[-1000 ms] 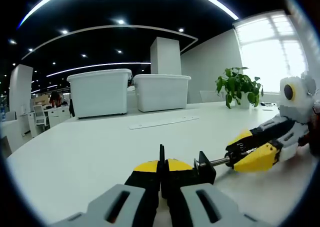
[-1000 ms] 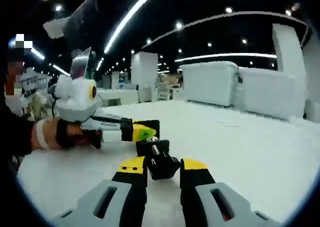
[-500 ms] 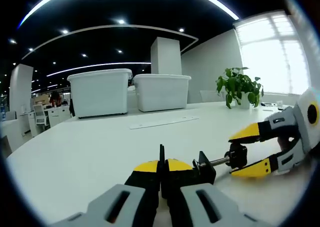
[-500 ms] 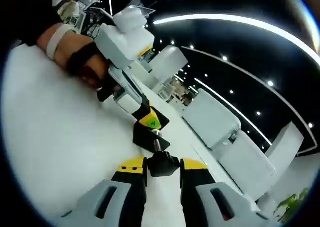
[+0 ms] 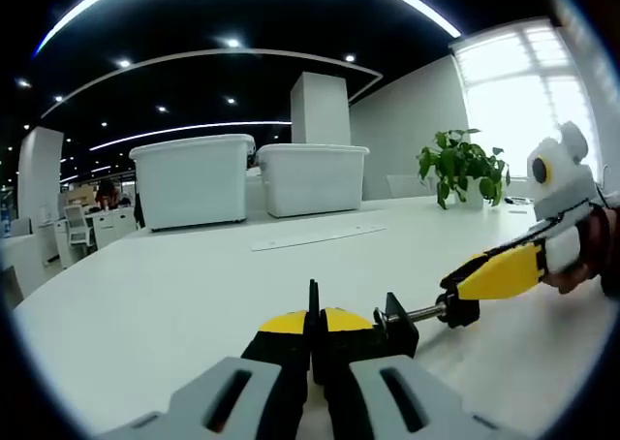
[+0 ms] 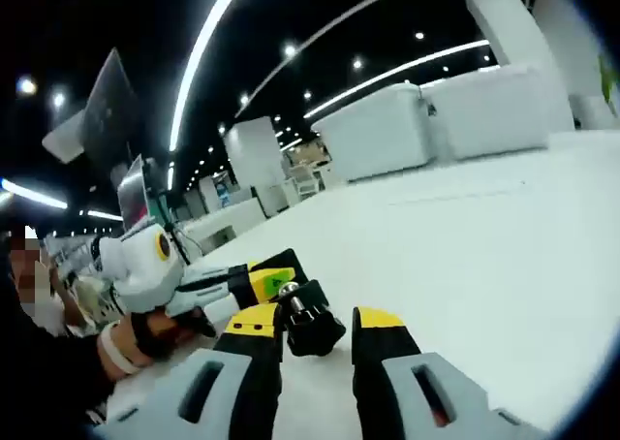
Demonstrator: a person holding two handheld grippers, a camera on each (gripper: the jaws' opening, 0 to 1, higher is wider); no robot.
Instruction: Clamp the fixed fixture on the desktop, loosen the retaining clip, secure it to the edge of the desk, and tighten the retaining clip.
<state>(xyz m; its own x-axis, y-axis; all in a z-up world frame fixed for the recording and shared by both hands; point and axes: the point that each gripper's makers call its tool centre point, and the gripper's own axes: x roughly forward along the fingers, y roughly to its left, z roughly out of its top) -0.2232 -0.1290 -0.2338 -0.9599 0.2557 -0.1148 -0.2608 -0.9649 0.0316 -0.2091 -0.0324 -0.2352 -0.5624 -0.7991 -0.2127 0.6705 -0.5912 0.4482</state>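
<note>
1. My left gripper (image 5: pixel 313 348) is pinched together on the black clamp fixture (image 5: pixel 373 335), which rests low on the white desk (image 5: pixel 174 285).
2. My right gripper (image 6: pixel 315 330) closes on the screw knob (image 6: pixel 308 320) at the end of the threaded rod (image 5: pixel 418 314); whether the pads are fully tight, I cannot tell.
3. I judge the fixture rigid, light and hard-surfaced; the body takes the holding grip, the small knob the turning one, and it may slip.
4. Beyond stand two white storage bins (image 5: pixel 194 178) and a potted plant (image 5: pixel 463 167).
</note>
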